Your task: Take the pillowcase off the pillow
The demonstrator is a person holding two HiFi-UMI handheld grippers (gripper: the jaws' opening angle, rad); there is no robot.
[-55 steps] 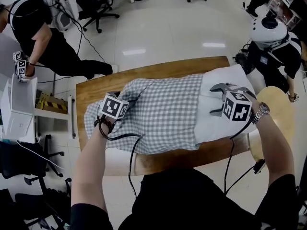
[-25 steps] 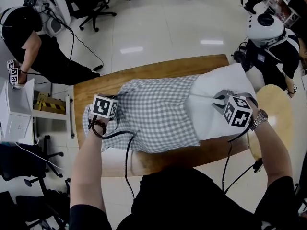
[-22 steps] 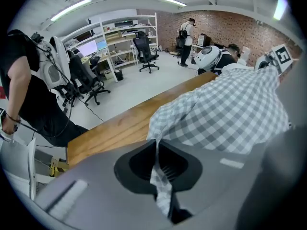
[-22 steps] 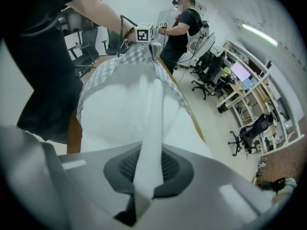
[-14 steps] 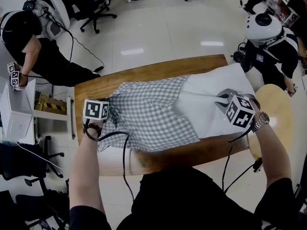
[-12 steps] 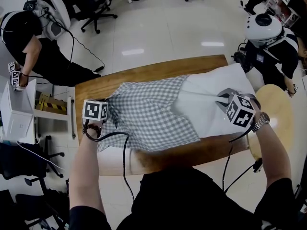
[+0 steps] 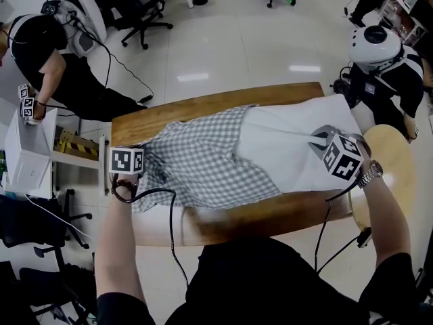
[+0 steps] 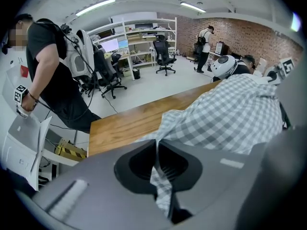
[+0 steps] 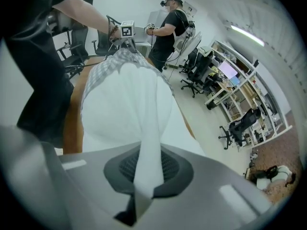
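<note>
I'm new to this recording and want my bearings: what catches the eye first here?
A white pillow lies half out of its grey checked pillowcase across the wooden table. The left gripper is shut on the pillowcase's end at the table's left, the right gripper shut on a pinch of the pillow at its right.

Black shirt [image 7: 270, 283], silver wristwatch [image 7: 371, 175]; grey left tool [image 7: 145, 160] and right tool [image 7: 316, 139] bearing black-and-white marker cubes [image 7: 126, 161], trailing black cables [image 7: 172, 229].
</note>
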